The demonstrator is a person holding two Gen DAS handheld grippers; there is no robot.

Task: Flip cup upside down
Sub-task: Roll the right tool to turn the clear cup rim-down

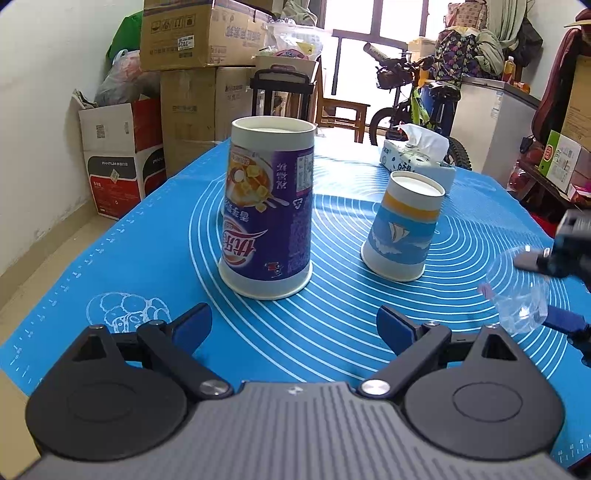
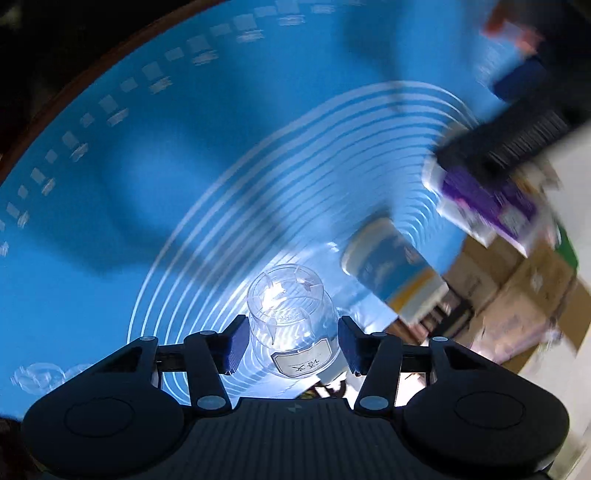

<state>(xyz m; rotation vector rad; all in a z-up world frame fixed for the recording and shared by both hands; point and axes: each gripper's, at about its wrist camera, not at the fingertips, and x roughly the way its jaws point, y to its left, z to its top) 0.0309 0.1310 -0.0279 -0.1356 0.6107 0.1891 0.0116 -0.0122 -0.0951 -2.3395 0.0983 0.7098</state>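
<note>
Left wrist view shows the left gripper (image 1: 293,325) low over the blue mat (image 1: 110,266), with its two blue fingers (image 1: 192,325) spread wide and nothing between them. In front of it two paper cups stand upside down on the mat, inside the white rings. The purple cup (image 1: 267,206) is the tall one and stands nearer to the gripper. The small blue cup (image 1: 404,225), with an orange band and a sailboat drawing, stands to the right of it, a little apart. Behind the small blue cup a tissue pack (image 1: 421,158) lies on the mat. At the right edge of this view the right gripper (image 1: 546,291) holds the clear plastic cup (image 1: 517,291) above the mat, near the small blue cup but not touching it. Behind the table there are cardboard boxes (image 1: 177,33) against the wall and a bicycle (image 1: 413,99) near the window.

Right wrist view is tilted and blurred in the far part, but the near part is sharp. The clear plastic cup (image 2: 291,321) sits between the blue pads (image 2: 234,345) of the right gripper (image 2: 291,349), which press it from both sides. A white label with dark characters shows on its wall near the gripper body. I cannot tell if the far end is the mouth or the bottom. Beyond it, the small blue cup (image 2: 391,262) and the purple cup (image 2: 487,206) appear on the mat (image 2: 147,184), and the dark body of the left gripper (image 2: 517,110) is over them.
</note>
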